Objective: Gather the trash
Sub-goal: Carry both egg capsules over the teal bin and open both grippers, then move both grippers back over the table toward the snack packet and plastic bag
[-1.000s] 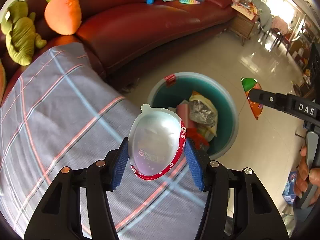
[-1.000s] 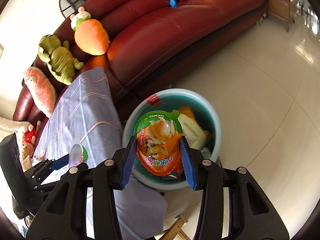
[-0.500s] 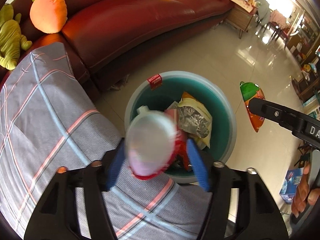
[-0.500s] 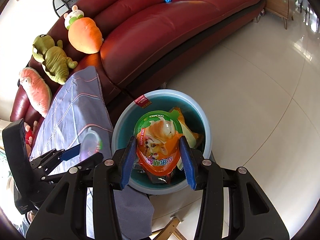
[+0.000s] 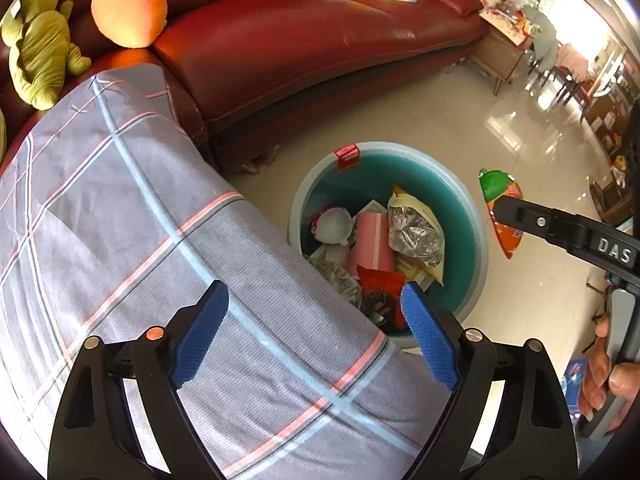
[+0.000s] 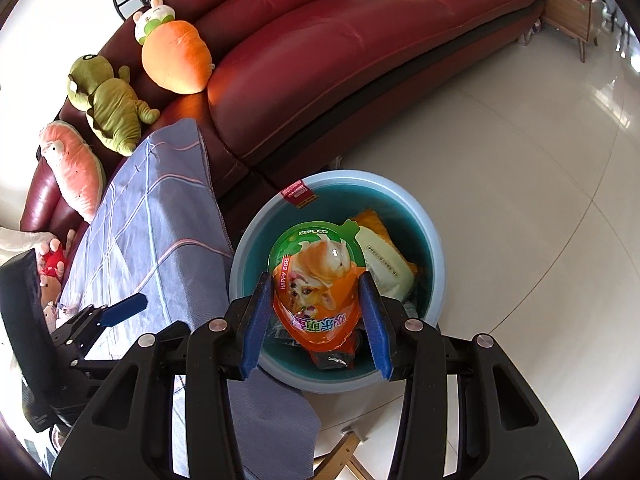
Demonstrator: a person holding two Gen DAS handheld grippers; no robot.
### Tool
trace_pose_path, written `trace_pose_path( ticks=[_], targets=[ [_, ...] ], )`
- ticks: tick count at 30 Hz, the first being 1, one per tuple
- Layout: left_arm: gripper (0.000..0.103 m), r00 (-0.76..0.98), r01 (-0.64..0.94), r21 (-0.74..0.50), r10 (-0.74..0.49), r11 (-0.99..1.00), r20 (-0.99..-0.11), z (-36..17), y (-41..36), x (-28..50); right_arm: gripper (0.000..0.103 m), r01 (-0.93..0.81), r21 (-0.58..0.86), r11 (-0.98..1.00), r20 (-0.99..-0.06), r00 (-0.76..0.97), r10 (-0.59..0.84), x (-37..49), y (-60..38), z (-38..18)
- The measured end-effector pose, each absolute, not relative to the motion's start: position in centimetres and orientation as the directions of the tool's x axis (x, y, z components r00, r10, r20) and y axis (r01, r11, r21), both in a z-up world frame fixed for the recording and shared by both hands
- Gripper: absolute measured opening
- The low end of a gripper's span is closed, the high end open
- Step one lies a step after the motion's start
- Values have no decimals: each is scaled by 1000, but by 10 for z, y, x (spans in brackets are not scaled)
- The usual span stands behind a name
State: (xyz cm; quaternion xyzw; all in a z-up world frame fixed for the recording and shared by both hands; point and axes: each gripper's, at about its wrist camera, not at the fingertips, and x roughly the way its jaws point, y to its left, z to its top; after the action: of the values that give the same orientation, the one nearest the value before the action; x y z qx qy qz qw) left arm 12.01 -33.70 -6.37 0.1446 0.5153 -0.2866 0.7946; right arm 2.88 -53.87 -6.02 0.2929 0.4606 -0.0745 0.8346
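A round teal bin (image 5: 476,216) (image 6: 434,252) stands on the floor beside the cloth-covered table, holding several wrappers. A silver egg-shaped lid with a red rim (image 5: 333,225) lies inside it at the left. My left gripper (image 5: 314,330) hangs over the table's edge beside the bin, its jaws opening with nothing between them. My right gripper (image 6: 316,314) is shut on an orange and green egg-shaped snack pack (image 6: 318,280) (image 5: 502,210), held above the bin's near side.
A grey plaid cloth (image 5: 120,220) (image 6: 160,216) covers the table at the left. A dark red sofa (image 5: 300,52) (image 6: 360,52) curves behind the bin, with plush toys (image 6: 176,56) and books on it. Glossy tiled floor (image 6: 520,160) lies to the right.
My left gripper let go of the silver lid, which dropped into the bin, and its jaws spread wide. The right gripper keeps its hold on the orange pack over the bin.
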Motion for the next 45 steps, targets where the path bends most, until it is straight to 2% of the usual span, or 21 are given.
trace_pose_path(
  ticks=[6, 7, 8, 9, 11, 13, 18, 33, 45],
  targets=[
    [91, 298, 598, -77, -311, 798, -903, -64, -328, 119, 43, 379, 394, 837, -821, 554, 136, 38, -527, -58],
    [91, 296, 597, -78, -309, 799, -904, -64, -327, 119, 49, 379, 392, 838, -823, 552, 135, 39, -525, -58],
    [91, 293, 596, -79, -309, 799, -905, -65, -326, 118, 64, 380, 389, 839, -823, 552, 132, 39, -524, -57],
    [91, 290, 597, -82, -309, 798, -906, -65, -325, 119, 69, 382, 384, 841, -823, 555, 123, 39, -523, -56],
    [91, 288, 595, -85, -310, 799, -906, -66, -322, 119, 70, 383, 376, 844, -827, 550, 119, 40, -521, -55],
    [92, 284, 592, -92, -314, 801, -906, -66, -319, 119, 75, 390, 372, 842, -835, 538, 120, 41, -521, -56],
    [92, 281, 585, -110, -328, 804, -902, -64, -309, 118, 81, 403, 349, 846, -855, 507, 111, 40, -516, -58],
    [92, 303, 539, -151, -357, 829, -883, -52, -256, 116, 82, 373, 298, 879, -870, 484, 90, 43, -472, -38],
    [96, 386, 378, -190, -341, 906, -857, -44, -134, 123, 82, 206, 276, 939, -878, 451, 159, 84, -360, -21]
  ],
)
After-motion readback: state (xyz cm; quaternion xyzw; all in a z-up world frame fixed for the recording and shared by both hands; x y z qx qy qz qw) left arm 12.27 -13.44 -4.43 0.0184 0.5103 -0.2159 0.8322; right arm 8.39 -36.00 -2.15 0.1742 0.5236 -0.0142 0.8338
